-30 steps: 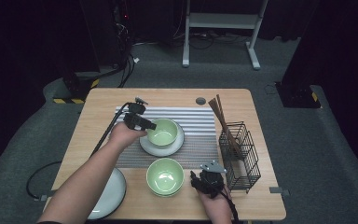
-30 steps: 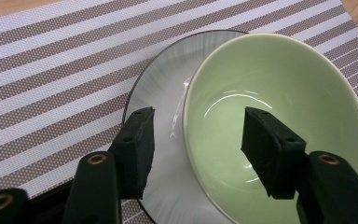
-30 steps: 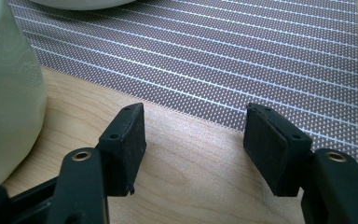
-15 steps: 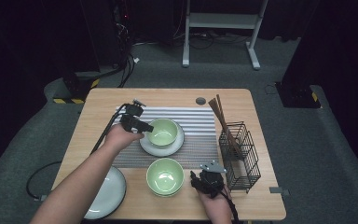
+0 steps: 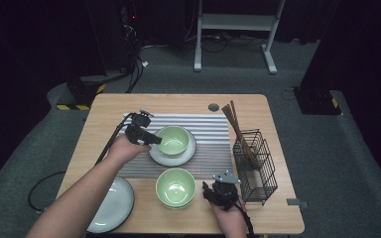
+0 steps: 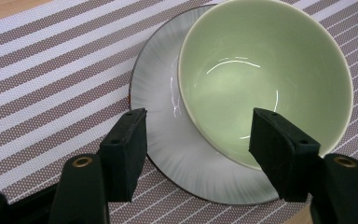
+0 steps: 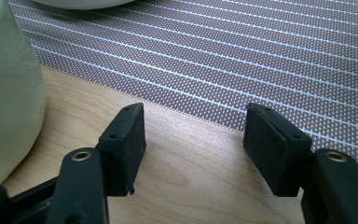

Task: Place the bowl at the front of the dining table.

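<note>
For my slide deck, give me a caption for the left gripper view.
Open left gripper above a green bowl sitting on a grey plate.

Table lit from above, dark surroundings, glare streaks inside green bowl [image 6: 265,79], close views sharp

high view overhead facing forward-down, gripper views close and low — all share the striped mat [image 5: 206,144]

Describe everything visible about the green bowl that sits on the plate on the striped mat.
The green bowl is pale, glossy, ceramic-looking, with a cream rim, and is empty. It stands upright, off-centre on a grey-white ribbed plate with a dark edge, on the striped mat. The left gripper hovers open above its near rim, not touching it.
</note>
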Tool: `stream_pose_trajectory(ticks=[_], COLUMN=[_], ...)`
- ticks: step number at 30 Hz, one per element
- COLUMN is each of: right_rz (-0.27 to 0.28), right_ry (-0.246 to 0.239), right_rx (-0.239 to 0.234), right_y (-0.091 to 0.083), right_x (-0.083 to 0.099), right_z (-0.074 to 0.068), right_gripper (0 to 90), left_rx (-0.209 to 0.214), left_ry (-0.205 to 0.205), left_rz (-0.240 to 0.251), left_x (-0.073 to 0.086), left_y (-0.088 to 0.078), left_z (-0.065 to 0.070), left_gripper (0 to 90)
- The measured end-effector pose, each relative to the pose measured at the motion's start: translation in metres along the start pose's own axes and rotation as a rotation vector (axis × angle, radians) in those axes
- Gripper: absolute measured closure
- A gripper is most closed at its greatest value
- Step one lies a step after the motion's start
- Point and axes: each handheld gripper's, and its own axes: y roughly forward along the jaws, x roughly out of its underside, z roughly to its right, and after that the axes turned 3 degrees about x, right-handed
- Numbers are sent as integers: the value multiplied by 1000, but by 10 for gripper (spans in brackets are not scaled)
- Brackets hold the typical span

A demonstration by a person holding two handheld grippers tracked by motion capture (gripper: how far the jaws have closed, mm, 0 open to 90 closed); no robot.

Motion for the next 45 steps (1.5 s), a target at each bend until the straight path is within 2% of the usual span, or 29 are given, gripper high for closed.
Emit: stream_pose_trajectory(ticks=[10, 14, 19, 20, 24, 27, 32, 37, 41, 42, 44, 45], right_rz=[0, 0, -1, -1, -1, -1, -1, -1, -1, -1, -1, -1], right_ry=[0, -2, -2, -3, -4, -3, -4, -4, -5, -6, -7, -8], right_rx=[-1, -1, 1, 1, 2, 3, 3, 3, 4, 4, 4, 5], right_y=[0, 0, 0, 0, 0, 0, 0, 0, 0, 0, 0, 0], right_x=[0, 0, 0, 0, 0, 0, 0, 0, 0, 0, 0, 0], right_z=[0, 0, 0, 0, 0, 0, 0, 0, 0, 0, 0, -1], right_gripper=[384, 384, 385, 385, 385, 385, 385, 384, 384, 385, 384, 384], left_rx=[15, 28, 45, 50, 60, 71, 71, 76, 94, 109, 108, 109], left_ry=[31, 31, 41, 55, 53, 62, 55, 54, 68, 68, 62, 73], left_rz=[8, 23, 22, 11, 23, 19, 27, 14, 26, 32, 39, 45], left_x=[7, 13, 22, 23, 29, 36, 43, 53, 63, 68, 70, 75], left_y=[-16, -23, -31, -34, -37, -41, -45, -46, -51, -54, -55, -57], left_z=[4, 5, 5, 4, 3, 2, -4, -10, -14, -16, -16, -18], left_gripper=[367, 368, 369, 370, 370, 372, 375, 374, 372, 369, 367, 366])
